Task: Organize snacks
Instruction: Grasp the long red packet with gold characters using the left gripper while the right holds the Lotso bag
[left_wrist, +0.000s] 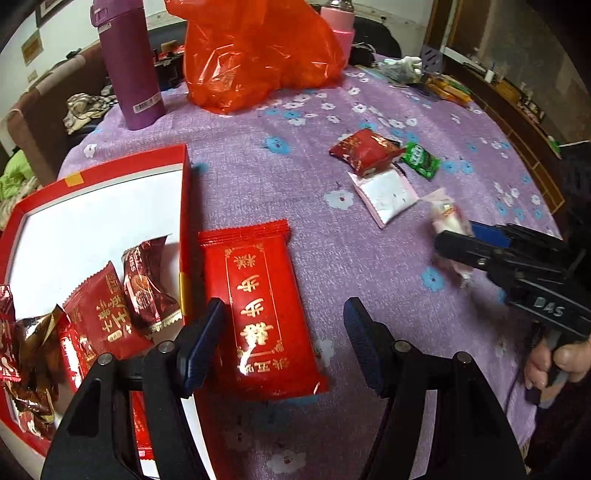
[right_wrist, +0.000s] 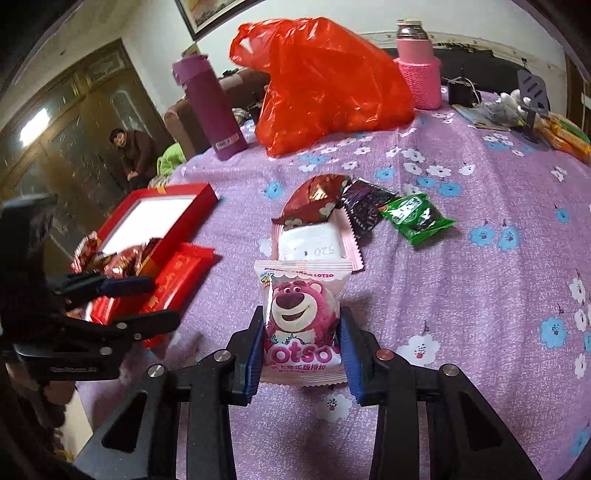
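My right gripper (right_wrist: 303, 338) is shut on a pink bear-print snack packet (right_wrist: 301, 314), holding it a little above the purple cloth. In the left wrist view that gripper (left_wrist: 448, 238) comes in from the right with the packet (left_wrist: 447, 216) blurred. My left gripper (left_wrist: 286, 332) stands open over a flat red packet (left_wrist: 264, 314) that lies beside the red box (left_wrist: 184, 192); its left pad is at the packet's edge and the right pad stands apart. The white-lined box (right_wrist: 173, 229) holds several red and brown wrapped snacks (left_wrist: 99, 317).
A loose pile lies mid-table: a dark red packet (right_wrist: 314, 199), a purple one (right_wrist: 364, 210), a green one (right_wrist: 417, 218) and a pink-white one (right_wrist: 314, 245). An orange-red bag (right_wrist: 325, 92), a purple bottle (right_wrist: 210, 110) and a pink bottle (right_wrist: 417, 66) stand behind. A person (right_wrist: 133, 151) sits far left.
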